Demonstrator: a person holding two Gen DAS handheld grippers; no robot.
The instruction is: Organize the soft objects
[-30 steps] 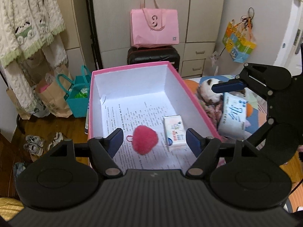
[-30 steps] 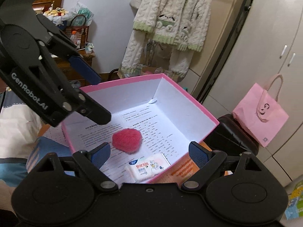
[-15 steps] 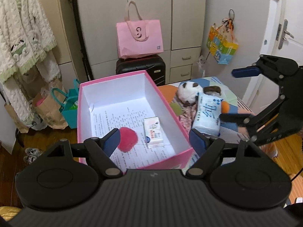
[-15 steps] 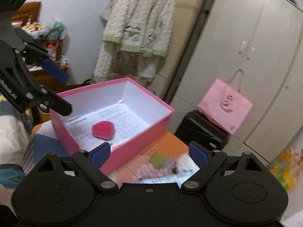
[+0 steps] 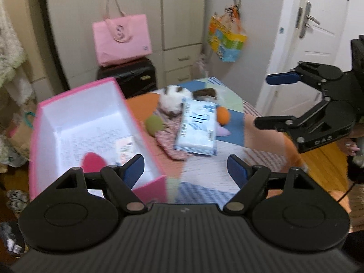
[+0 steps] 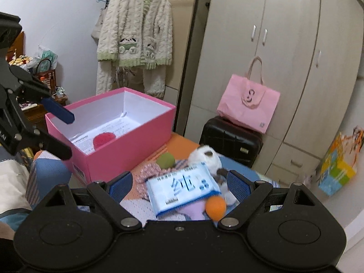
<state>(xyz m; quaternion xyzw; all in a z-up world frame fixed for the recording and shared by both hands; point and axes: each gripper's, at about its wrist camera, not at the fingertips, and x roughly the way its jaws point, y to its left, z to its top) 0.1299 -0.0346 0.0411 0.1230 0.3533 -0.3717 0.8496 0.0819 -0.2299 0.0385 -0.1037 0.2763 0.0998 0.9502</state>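
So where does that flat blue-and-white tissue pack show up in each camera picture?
Left wrist view: the flat blue-and-white tissue pack lies right of centre, past the open jaws.
Right wrist view: low centre, between the blue fingertips.
Shared landmark: the pink cardboard box to its left.

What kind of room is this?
Probably a bedroom: tall wardrobe doors, a fluffy cardigan hanging on the wall, and a patchwork bedspread with soft toys by a pink box.
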